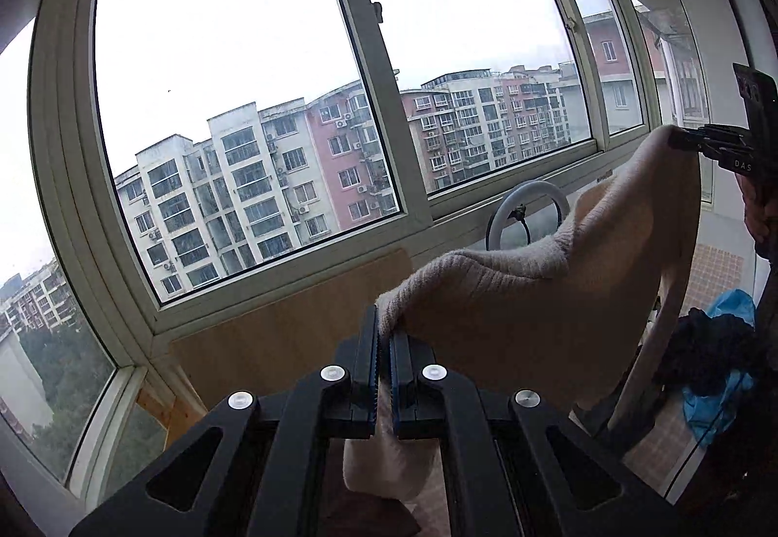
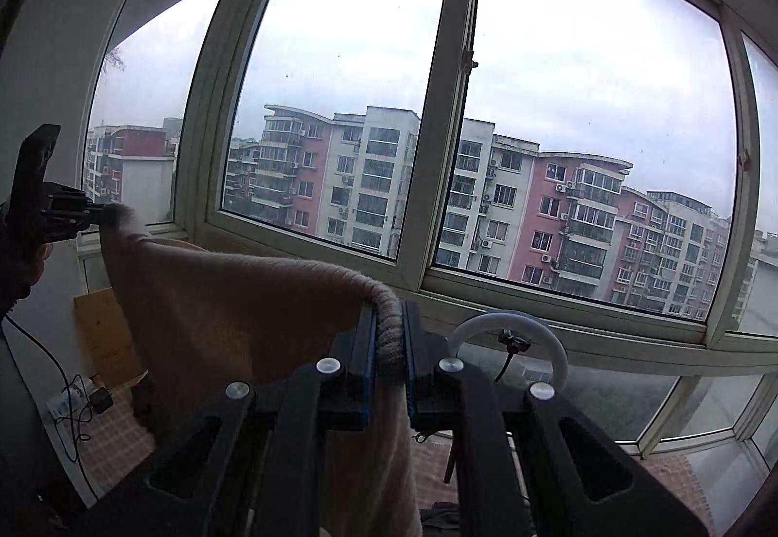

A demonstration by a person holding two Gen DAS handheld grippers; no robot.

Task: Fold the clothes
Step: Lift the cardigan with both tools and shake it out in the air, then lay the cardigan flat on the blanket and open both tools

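Note:
A beige knitted sweater [image 1: 535, 303] hangs in the air in front of the window, stretched between both grippers. My left gripper [image 1: 384, 332] is shut on one ribbed edge of it at the bottom centre of the left wrist view. At the far right of that view my right gripper [image 1: 680, 140] pinches the other top corner. In the right wrist view my right gripper [image 2: 389, 332] is shut on a thick ribbed edge of the sweater [image 2: 233, 313]. The left gripper [image 2: 99, 213] holds the far corner at the left. The cloth below hangs out of sight.
A big window [image 1: 243, 99] with a white frame fills the background. A white ring light [image 2: 515, 332] stands on the sill. A wooden board [image 1: 291, 332] leans under the window. Dark and blue clothes [image 1: 715, 352] lie at the right. Cables and a charger [image 2: 92, 401] lie on the tiled floor.

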